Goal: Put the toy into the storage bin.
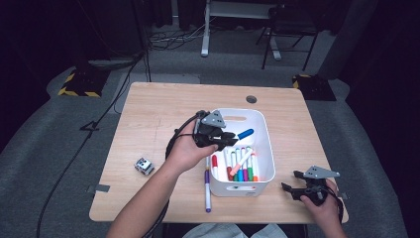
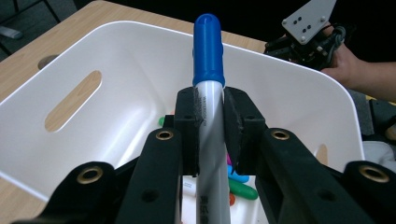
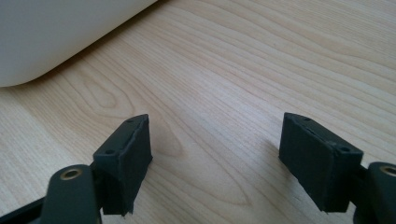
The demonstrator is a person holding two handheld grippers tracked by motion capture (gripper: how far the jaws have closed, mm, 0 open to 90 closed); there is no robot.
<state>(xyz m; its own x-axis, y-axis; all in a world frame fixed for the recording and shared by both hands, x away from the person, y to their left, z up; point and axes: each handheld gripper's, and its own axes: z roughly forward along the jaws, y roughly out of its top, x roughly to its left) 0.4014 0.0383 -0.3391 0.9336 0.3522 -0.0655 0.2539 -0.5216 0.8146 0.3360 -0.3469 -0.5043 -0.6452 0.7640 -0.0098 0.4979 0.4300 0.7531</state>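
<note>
A: Step in hand? Your left gripper (image 2: 208, 122) is clenched on a white marker with a blue cap (image 2: 208, 51), held over the white plastic bin (image 1: 266, 130) at frame centre of the high view.

B: Carry-to-bin, by my reading. Other markers lie on the bin floor; a purple-capped marker (image 1: 207, 186) sits on the light wooden table (image 1: 158, 106) just left of the bin, lower centre.

A: Next move?

B: Lower, then loosen the jaws over the pile. Your right gripper (image 3: 215, 149) rests released, nothing between its jaws, lower right.
</note>
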